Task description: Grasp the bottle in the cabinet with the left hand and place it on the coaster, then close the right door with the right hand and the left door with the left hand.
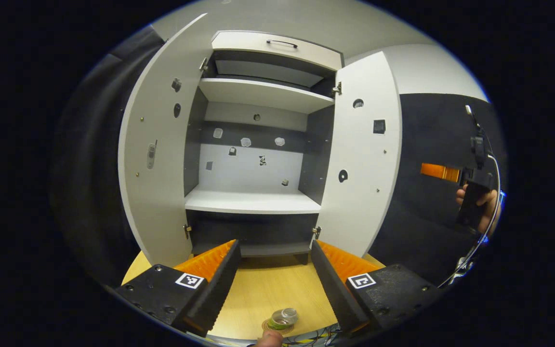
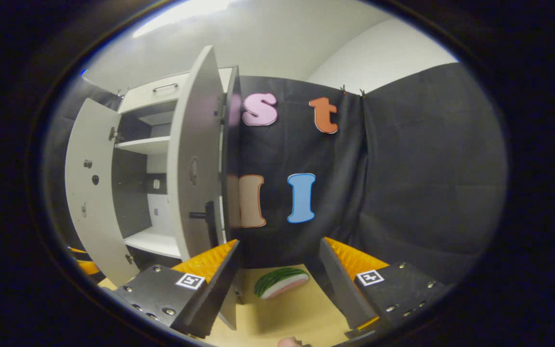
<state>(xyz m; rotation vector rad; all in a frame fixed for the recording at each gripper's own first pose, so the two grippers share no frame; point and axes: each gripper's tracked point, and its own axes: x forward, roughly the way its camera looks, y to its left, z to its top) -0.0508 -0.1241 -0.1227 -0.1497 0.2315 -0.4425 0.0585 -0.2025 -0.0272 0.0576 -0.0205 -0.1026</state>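
Observation:
The white cabinet stands on the wooden table with both doors swung wide and its shelves bare. In the left gripper view the left door and right door flank the opening. A small bottle with a green label stands on a round coaster at the table's near edge, below and between my left gripper's fingers. My left gripper is open and holds nothing. In the right gripper view my right gripper is open, just right of the right door and its dark handle.
A watermelon-slice toy lies on the table between my right gripper's fingers, against the black cloth wall. A hand holds the right gripper at the far right of the left gripper view. A closed drawer tops the cabinet.

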